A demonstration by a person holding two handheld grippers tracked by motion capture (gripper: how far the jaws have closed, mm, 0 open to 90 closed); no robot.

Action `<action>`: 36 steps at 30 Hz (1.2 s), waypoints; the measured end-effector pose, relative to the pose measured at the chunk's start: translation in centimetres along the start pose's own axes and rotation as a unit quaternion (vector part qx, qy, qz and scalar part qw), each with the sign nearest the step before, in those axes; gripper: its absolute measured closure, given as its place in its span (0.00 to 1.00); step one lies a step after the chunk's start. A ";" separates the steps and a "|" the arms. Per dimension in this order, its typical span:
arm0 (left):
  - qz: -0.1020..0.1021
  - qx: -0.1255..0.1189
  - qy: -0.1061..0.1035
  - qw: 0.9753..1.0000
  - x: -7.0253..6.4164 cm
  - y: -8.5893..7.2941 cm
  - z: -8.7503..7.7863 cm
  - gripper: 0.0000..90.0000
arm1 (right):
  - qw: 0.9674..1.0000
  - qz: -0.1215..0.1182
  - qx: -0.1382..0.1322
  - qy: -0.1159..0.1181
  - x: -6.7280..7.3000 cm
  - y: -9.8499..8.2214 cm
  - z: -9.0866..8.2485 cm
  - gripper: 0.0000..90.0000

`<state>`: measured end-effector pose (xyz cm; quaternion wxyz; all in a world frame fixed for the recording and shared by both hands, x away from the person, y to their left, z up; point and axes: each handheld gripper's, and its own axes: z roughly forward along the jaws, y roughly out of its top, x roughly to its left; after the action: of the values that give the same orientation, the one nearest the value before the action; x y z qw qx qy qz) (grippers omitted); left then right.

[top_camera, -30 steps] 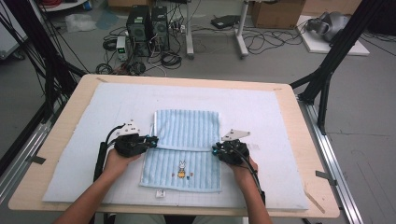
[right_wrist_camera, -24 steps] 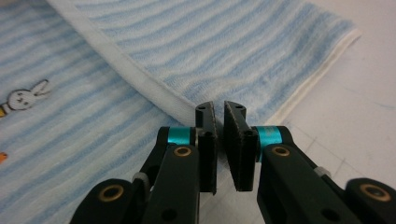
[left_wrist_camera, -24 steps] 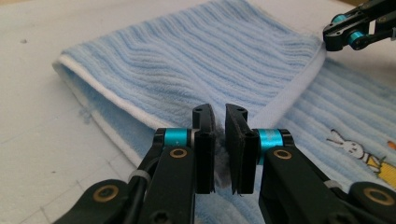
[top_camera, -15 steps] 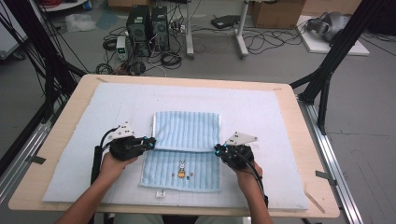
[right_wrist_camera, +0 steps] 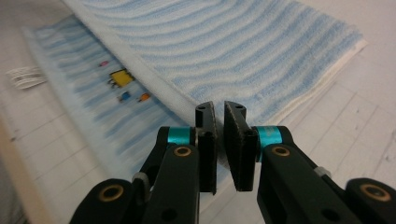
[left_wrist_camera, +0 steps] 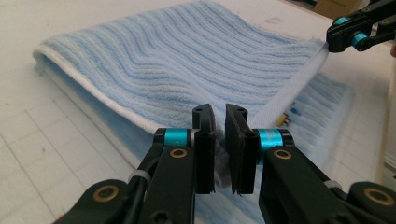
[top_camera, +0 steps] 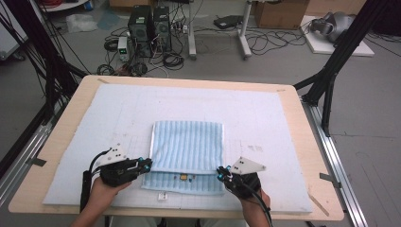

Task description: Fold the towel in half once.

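We are folding the blue striped towel [top_camera: 188, 150], which lies on the white mat [top_camera: 265, 118] toward the near edge of the table [top_camera: 312, 156]. Our left gripper [top_camera: 147, 163] pinches one corner of the upper layer and our right gripper [top_camera: 220, 173] pinches the other, each clamped tight on the white hem [left_wrist_camera: 299, 84], so the edge stays taut and level between them. We carry it toward the near edge, over the lower layer, where a small embroidered motif [top_camera: 185, 177] and a white label [top_camera: 163, 195] show. In our judgement, the fold is nearly complete.
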<state>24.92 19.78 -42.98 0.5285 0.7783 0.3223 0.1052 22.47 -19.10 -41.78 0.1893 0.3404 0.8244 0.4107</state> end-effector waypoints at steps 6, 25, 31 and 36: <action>0.001 0.009 -0.002 1.000 -1.5 -1.3 -1.0 0.91 | 1.000 -0.001 0.006 0.001 1.9 -0.9 -1.3 0.93; -0.063 0.010 0.046 0.997 0.6 -1.3 -1.4 0.57 | 0.999 0.038 0.022 -0.012 1.1 -1.3 0.3 0.74; -0.064 0.005 0.053 0.997 1.8 -0.5 -1.1 0.57 | 0.997 0.015 0.069 0.006 0.6 -1.8 1.6 0.77; -0.066 0.006 0.050 0.997 3.0 0.4 -0.1 0.58 | 0.997 0.018 0.069 0.023 0.0 -1.4 1.4 0.75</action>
<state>27.29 21.57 -43.14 0.5126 0.7523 0.3999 0.1067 22.72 -18.92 -43.80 0.1393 0.3582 0.8485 0.3637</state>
